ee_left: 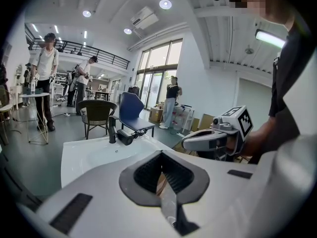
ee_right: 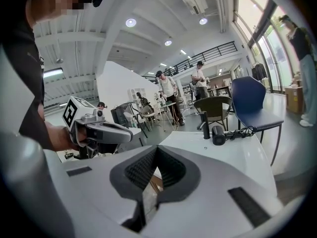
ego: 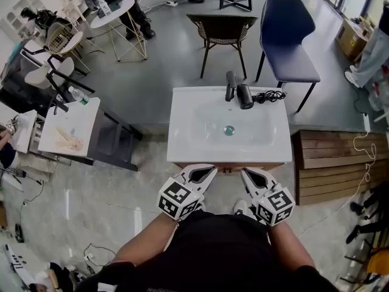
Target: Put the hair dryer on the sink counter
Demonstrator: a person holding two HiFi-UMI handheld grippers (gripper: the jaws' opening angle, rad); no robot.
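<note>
Grey floor is seen all round, w/ a white sink counter set at the middle of the head view. Slatted wood decking is laid just beside the counter's right edge. Beyond the counter's far side a blue chair and a brown woven chair are placed next to each other. At the counter's near edge the L gripper and R gripper are held side by side, tips pointed toward the basin, neither touching it. Both sets of jaws are seen pressed together at the tips in the gripper views, w/ nothing between them. The hair dryer, black, is found lying on the counter's far rim, just right of the faucet, nozzle end toward the basin; its cord is bunched on the rim at its right. The dryer is well apart from both grippers, w/ the whole basin between. A small round drain is seen at the basin's middle.
</note>
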